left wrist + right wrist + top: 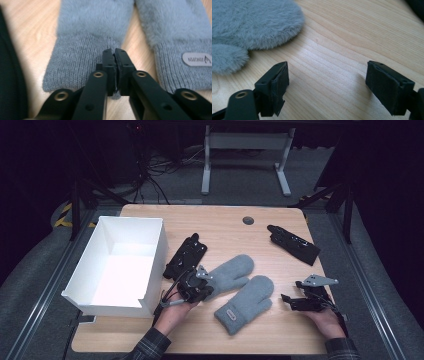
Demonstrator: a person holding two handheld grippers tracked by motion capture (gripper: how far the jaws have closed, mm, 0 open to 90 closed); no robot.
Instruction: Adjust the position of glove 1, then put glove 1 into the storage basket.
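Two fluffy grey mittens lie side by side in the middle of the wooden table (280, 330). My left gripper (209, 289) (114, 53) is shut on the knitted cuff of the left mitten (231, 272) (82, 57), with a fold of knit pinched between the closed pads. The right mitten (247, 304) (175, 37) has a grey label on its cuff. My right gripper (287, 302) (327, 85) rests low over bare wood to the right of that mitten (254, 22). It is open, with nothing between its pads.
A white open box (157, 250) stands at the table's left. One black glove (186, 255) (10, 75) lies between the box and the left mitten, another black glove (293, 244) at the back right. A round cable hole (248, 220) sits near the far edge.
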